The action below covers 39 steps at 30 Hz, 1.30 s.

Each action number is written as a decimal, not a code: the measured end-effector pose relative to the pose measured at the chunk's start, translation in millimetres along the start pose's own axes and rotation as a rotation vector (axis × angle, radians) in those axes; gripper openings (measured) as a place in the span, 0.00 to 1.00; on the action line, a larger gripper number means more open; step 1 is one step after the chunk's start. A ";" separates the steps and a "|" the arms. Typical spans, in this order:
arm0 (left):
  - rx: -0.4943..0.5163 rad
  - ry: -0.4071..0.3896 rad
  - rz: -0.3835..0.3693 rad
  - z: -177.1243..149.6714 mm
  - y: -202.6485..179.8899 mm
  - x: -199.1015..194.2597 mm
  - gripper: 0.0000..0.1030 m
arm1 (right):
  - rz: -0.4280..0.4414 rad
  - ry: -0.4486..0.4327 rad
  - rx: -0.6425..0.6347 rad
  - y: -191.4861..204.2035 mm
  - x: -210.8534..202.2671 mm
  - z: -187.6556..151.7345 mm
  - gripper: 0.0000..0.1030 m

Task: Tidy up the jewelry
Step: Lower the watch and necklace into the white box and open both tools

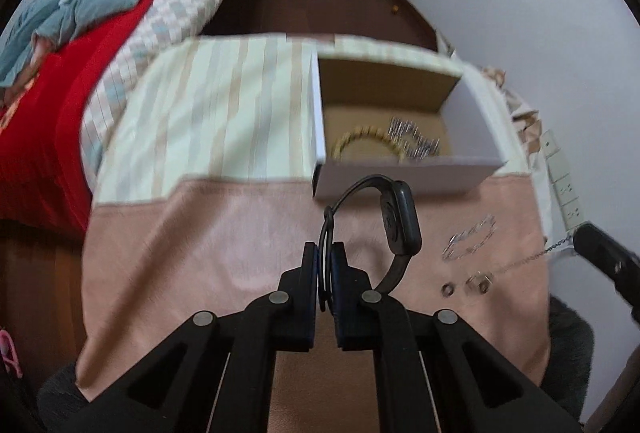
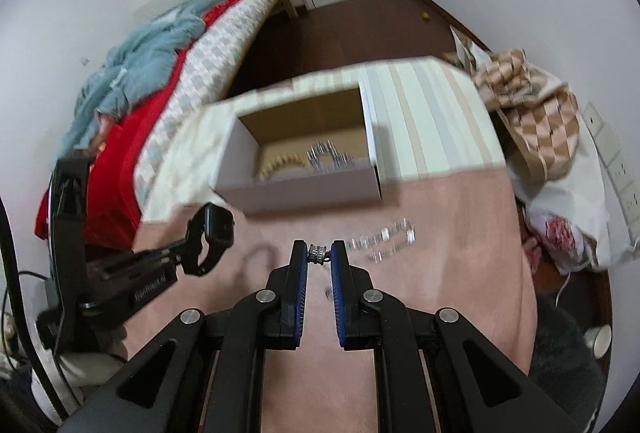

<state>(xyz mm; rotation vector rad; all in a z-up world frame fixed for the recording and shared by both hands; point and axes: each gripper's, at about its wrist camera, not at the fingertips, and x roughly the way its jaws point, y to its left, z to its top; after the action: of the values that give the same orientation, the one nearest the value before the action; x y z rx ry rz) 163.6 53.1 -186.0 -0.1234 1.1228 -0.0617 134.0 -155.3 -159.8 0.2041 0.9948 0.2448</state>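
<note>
My left gripper (image 1: 325, 253) is shut on the strap of a black smartwatch (image 1: 400, 223) and holds it above the pink cloth, just in front of the open white box (image 1: 404, 179). The watch also shows in the right wrist view (image 2: 212, 235). The box (image 2: 300, 191) holds a gold bead bracelet (image 1: 362, 141) and a silver chain bracelet (image 1: 416, 137). My right gripper (image 2: 319, 253) is shut on a small silver ring (image 2: 319, 254) above the cloth. A silver link bracelet (image 2: 384, 239) lies on the cloth to its right, also seen in the left wrist view (image 1: 470, 237).
Two small rings (image 1: 464, 287) and a thin chain (image 1: 524, 261) lie on the pink cloth (image 1: 224, 253). A bed with red and teal covers (image 1: 80, 45) is to the left. A checked bag (image 2: 532, 121) and wall sockets (image 2: 624, 173) are at the right.
</note>
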 end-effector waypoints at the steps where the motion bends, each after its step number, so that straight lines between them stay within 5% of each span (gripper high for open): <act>1: 0.002 -0.011 -0.003 5.8 -0.8 -5.5 0.04 | 0.004 -0.014 -0.006 1.6 -5.2 8.6 0.12; 10: 0.020 -0.066 -0.020 66.8 -0.5 -23.1 0.04 | 0.025 -0.115 -0.071 20.7 -34.8 95.3 0.12; 16: 0.029 0.000 -0.019 98.3 1.6 11.1 0.04 | -0.013 -0.056 -0.119 31.1 10.0 141.9 0.12; 24: 0.043 0.144 -0.027 117.4 0.4 71.9 0.04 | -0.081 0.066 -0.119 15.5 87.3 153.0 0.12; 32: 0.042 0.172 -0.015 132.0 -8.9 90.3 0.14 | -0.115 0.102 -0.159 8.0 114.7 152.3 0.12; 34: 0.045 0.150 -0.005 136.7 -11.0 85.8 0.23 | -0.128 0.125 -0.169 7.7 119.7 152.0 0.12; 37: 0.039 0.103 -0.004 141.2 -11.7 74.3 0.69 | -0.130 0.157 -0.161 3.8 123.6 149.5 0.15; 38: 0.036 0.084 0.008 142.0 -11.7 70.1 0.82 | -0.129 0.166 -0.154 2.2 124.1 148.1 0.24; 39: 0.029 0.064 0.010 142.6 -10.6 64.9 0.83 | -0.123 0.168 -0.145 0.7 123.5 146.6 0.39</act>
<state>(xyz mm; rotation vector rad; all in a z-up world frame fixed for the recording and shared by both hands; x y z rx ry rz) 320.4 45.0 -181.8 -0.0906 1.1859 -0.0732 322.4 -126.6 -180.8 -0.0104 1.1468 0.2232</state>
